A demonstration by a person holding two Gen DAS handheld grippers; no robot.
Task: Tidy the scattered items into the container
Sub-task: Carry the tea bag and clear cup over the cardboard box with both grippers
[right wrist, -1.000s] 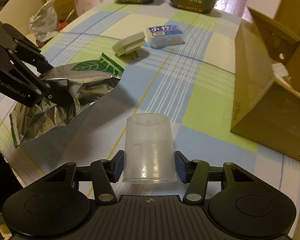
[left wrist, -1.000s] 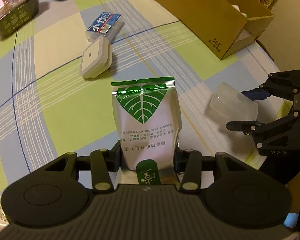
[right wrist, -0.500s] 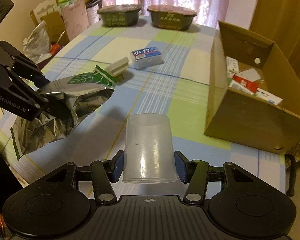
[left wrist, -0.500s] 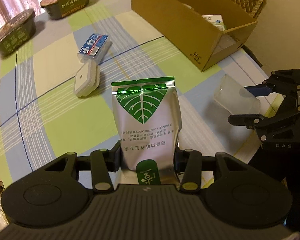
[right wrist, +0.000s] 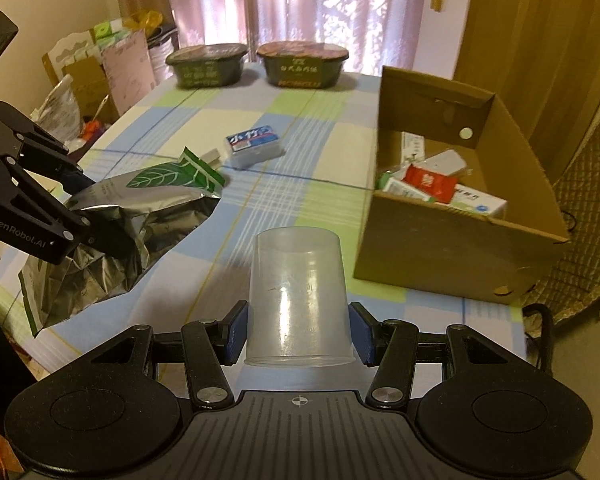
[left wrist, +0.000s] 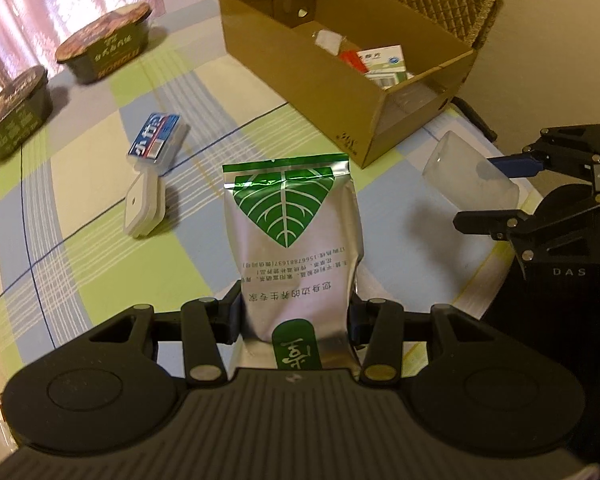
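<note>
Both loads are now clear of the tabletop [left wrist: 100, 264] and higher above it than one second ago. In both wrist views the open brown cardboard box [right wrist: 452, 240] has changed from a side wall seen edge-on to an open top with its contents exposed. The carry phase has therefore begun, and the box interior is now reachable from above.

**Left gripper [left wrist: 294, 312].** The fingers are closed on the lower part of the silver foil pouch with a green leaf print [left wrist: 292, 240]. In the right wrist view the pouch hangs crumpled from the fingers at 9 o'clock, above the tabletop.

**Right gripper [right wrist: 298, 334].** The blue-padded fingers are clamped on the rim end of the translucent plastic cup [right wrist: 298, 296]. The cup base points forward. In the left wrist view the cup sits at 3 o'clock, near the box's front corner.

**Container.** In the right wrist view the box lies at 2 o'clock. It holds several small cartons and a red sachet. Free space appears to remain along the near wall.

**Items remaining on the tabletop.**
- Blue-labelled clear plastic case [left wrist: 154, 144], at 10 o'clock in the left wrist view.
- White square plug adapter [left wrist: 144, 206], just beside the case.
- Two dark green lidded instant-noodle bowls [right wrist: 256, 64], at the far edge, at 12 o'clock in the right wrist view.

**Assessment.** The cup is the closer load and is likely to be placed first. At least two small items would remain for a further pass.
</note>
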